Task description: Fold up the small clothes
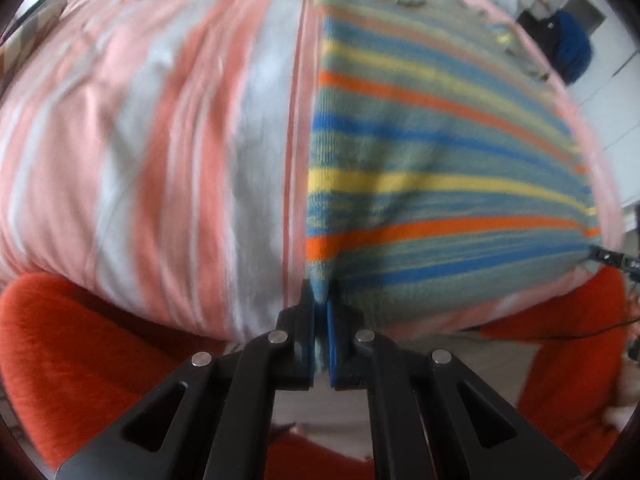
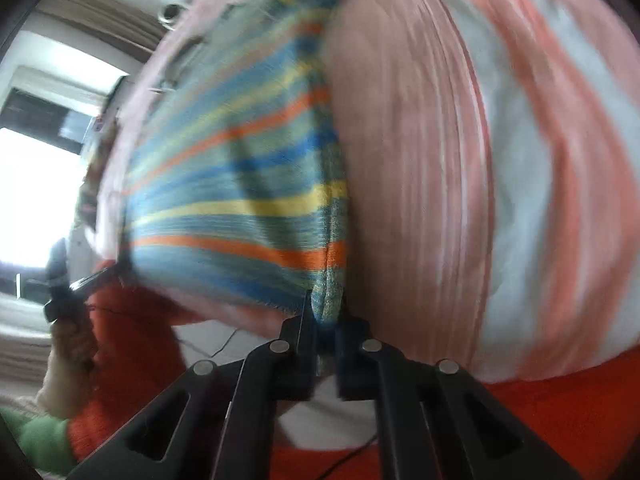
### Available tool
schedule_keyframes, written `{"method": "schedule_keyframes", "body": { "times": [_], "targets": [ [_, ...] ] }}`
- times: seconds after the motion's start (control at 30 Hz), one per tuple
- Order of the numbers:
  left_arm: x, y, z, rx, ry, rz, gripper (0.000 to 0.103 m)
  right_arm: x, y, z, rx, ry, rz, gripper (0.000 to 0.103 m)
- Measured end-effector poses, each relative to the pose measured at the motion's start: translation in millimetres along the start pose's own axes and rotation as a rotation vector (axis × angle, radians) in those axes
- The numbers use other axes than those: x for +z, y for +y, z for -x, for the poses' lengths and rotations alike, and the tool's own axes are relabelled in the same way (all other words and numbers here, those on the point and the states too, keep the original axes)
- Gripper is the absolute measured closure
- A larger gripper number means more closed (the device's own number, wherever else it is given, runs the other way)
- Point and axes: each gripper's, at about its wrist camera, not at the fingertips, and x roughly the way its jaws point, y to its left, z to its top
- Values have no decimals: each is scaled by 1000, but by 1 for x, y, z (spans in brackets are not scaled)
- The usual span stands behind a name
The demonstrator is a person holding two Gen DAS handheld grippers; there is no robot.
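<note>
Both views blurred. Left gripper (image 1: 319, 312): jaws nearly together, clamped on the near corner of a striped knit garment (image 1: 440, 160), bands of blue, green-grey, yellow and orange. The garment lies spread over a pink-and-white striped cloth surface (image 1: 160, 140), and from the left wrist its straight left edge runs away from the clamp. Right gripper (image 2: 326, 316): jaws likewise pinched close on another near corner of the same striped knit garment (image 2: 240, 184), whose right edge runs away from that clamp over the pink-and-white cloth (image 2: 500, 160). The fabric bunches a little between the pads in each view. Far left in the right wrist view, the left gripper (image 2: 76, 284) shows small at the garment's opposite corner, with the left hand (image 2: 70, 344) behind it. Orange sleeves (image 1: 76, 344) show along the lower edge of both views. A bright window (image 2: 36, 196) sits at far left in the right view.
</note>
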Motion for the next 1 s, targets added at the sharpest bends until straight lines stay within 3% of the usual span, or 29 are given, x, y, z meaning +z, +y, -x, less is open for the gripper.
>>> {"method": "schedule_keyframes", "body": {
  "times": [0.27,0.43,0.63,0.7,0.87,1.0],
  "targets": [
    [-4,-3,0,32,-14,-8,100,-5,-11,-3,27,-49,-53,98],
    [-5,-23,-7,45,-29,-16,98,-6,-4,-5,-2,-58,-31,97],
    [-12,-23,-1,42,-35,-22,96,-9,-2,-3,-8,-76,-35,87],
    [-15,-23,2,49,-38,-27,90,-10,-1,-1,-19,-81,-32,82],
    [-23,-32,16,82,-65,-52,58,-13,3,6,-71,-76,-24,69],
    [-31,-41,37,58,-104,-63,46,-19,4,19,-149,-79,-1,64]
  ]
}}
